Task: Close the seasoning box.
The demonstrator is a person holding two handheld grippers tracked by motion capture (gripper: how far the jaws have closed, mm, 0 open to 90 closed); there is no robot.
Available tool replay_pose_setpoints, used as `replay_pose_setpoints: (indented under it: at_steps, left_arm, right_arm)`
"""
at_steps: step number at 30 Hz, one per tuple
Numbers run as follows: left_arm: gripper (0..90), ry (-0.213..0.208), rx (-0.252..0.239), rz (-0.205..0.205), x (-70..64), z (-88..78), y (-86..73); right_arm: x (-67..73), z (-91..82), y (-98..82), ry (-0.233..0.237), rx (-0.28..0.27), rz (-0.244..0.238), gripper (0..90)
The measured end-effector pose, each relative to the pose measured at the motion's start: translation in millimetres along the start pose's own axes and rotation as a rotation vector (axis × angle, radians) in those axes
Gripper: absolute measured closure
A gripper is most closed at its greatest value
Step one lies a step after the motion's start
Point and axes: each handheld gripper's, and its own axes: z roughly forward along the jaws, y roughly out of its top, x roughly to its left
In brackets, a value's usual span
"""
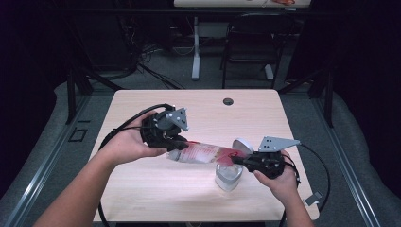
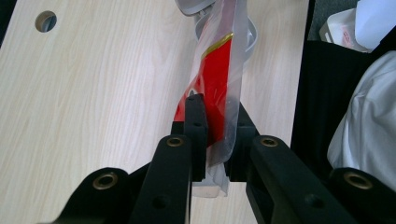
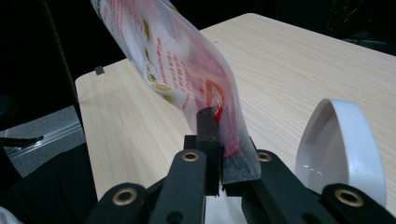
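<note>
Stretching across the middle of the table (image 1: 142, 109), the red-and-clear plastic pouch (image 1: 203, 153) hung in the air between the two tools, one end in each. At the left, the left gripper (image 1: 182, 145) was clamped on the pouch's sealed edge; the left gripper view showed the film (image 2: 219, 88) pinched flat between the two black jaws, a little tail of clear plastic poking out below them. The pouch looked thin, soft and light: it sagged and twisted along its length rather than holding a shape, and its glossy skin was probably slippery, so a grip on the flat seam was likely to hold better than one on the bulging middle. Its printed body bellied out somewhat, so it may have held some loose content, though what it was could not be told. Farther right, the right gripper (image 1: 239, 161) was clenched on the opposite end, and in the right gripper view the pouch (image 3: 187, 70) rose from the closed jaws with its corner crushed between them. Just beside and below that end stood a small white container (image 1: 229, 176) with its hinged lid (image 3: 343, 149) tipped open, directly under the pouch's right end. Pulling too hard could have torn the film or slid it free.
</note>
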Motion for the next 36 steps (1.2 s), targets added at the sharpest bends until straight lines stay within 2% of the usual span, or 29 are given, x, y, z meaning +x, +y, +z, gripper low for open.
replay_pose_setpoints:
  at_steps: [36]
  left_arm:
    - [82.9, -0.003, -0.005, 0.005, 0.1, -1.6, 4.2]
  right_arm:
    - [0.3, -1.5, 0.7, -0.007, 0.008, -0.004, 88.9]
